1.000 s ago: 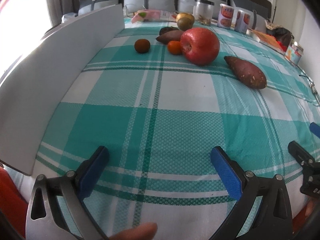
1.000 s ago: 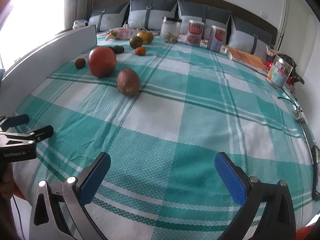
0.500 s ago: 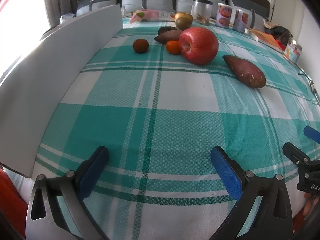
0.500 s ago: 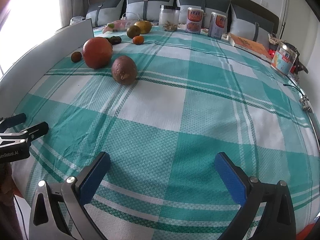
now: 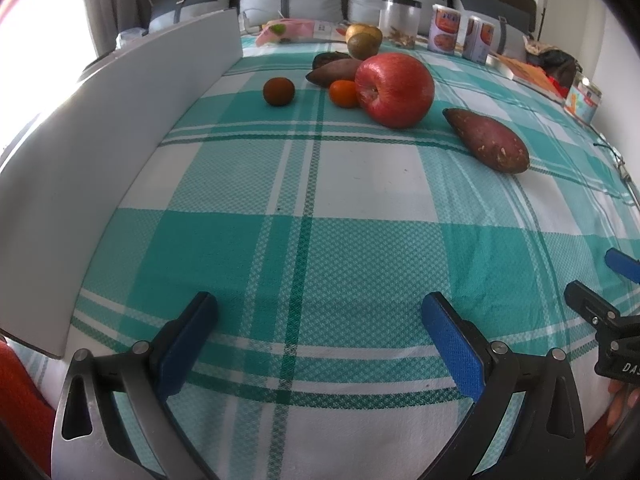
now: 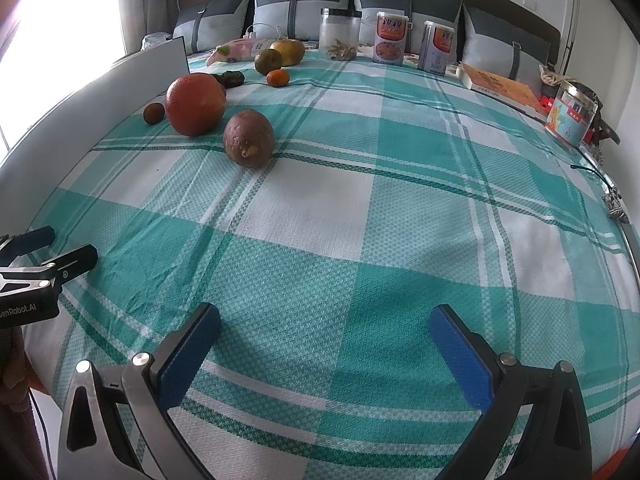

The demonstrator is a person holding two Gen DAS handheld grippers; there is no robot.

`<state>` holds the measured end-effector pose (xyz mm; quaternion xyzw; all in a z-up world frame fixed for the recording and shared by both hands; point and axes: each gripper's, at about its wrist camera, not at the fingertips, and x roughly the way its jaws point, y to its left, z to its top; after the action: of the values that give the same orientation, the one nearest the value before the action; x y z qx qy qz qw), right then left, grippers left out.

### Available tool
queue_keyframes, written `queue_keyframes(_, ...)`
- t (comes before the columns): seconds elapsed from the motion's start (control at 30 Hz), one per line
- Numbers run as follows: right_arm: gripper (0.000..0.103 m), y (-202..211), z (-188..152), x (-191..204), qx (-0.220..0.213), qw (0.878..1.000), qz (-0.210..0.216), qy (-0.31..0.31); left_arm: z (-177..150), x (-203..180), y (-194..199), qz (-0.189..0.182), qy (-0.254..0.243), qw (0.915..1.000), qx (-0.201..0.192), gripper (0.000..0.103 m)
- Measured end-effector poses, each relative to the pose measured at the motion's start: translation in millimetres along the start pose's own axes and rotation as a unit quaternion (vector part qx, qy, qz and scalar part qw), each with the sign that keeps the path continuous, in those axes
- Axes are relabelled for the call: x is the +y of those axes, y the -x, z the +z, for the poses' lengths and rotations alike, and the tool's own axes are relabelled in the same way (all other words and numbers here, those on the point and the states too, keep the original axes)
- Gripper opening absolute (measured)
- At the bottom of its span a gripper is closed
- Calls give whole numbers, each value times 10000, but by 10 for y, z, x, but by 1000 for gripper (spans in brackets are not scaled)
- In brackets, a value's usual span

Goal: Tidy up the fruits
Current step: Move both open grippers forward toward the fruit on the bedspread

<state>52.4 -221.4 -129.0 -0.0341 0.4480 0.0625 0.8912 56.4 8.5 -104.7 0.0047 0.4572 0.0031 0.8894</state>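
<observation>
A big red apple [image 5: 394, 90] [image 6: 195, 104] sits far ahead on the green plaid cloth. A sweet potato [image 5: 486, 139] [image 6: 249, 138] lies to its right. A small orange [image 5: 343, 93] [image 6: 277, 77], a small dark round fruit [image 5: 279, 91] [image 6: 154, 113], a second sweet potato [image 5: 334, 72], a green-brown fruit [image 5: 362, 45] [image 6: 268, 61] and a yellow fruit [image 6: 287, 52] lie around and behind the apple. My left gripper [image 5: 318, 316] and right gripper [image 6: 324, 328] are open and empty, low over the near cloth, far from the fruit.
A white board [image 5: 104, 136] stands along the left edge. Jars and cans [image 6: 390, 38] line the back before grey pillows. A book [image 6: 500, 86] and a tin [image 6: 572, 114] lie at the right. The right gripper's tips show in the left wrist view [image 5: 600, 300].
Both grippers have crept forward over the cloth, so the fruit looks slightly nearer. A fingertip at the bottom of the left wrist view is gone. Nothing was grasped.
</observation>
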Motion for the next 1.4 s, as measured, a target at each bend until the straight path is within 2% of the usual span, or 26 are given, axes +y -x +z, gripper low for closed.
queue_keyframes(0.73,103,-11,-7,0,-31,10000,14,-31,-31,-25,17,31,-37,10000,1,103)
queue_keyframes(0.93,103,-2,-14,-13,-50,10000,22,-62,-38,4,19,-120,-194,9997,-10,103)
queue_keyframes(1.4,103,9,-19,-27,4,10000,44,-67,-44,5,37,-126,-196,9997,-39,103)
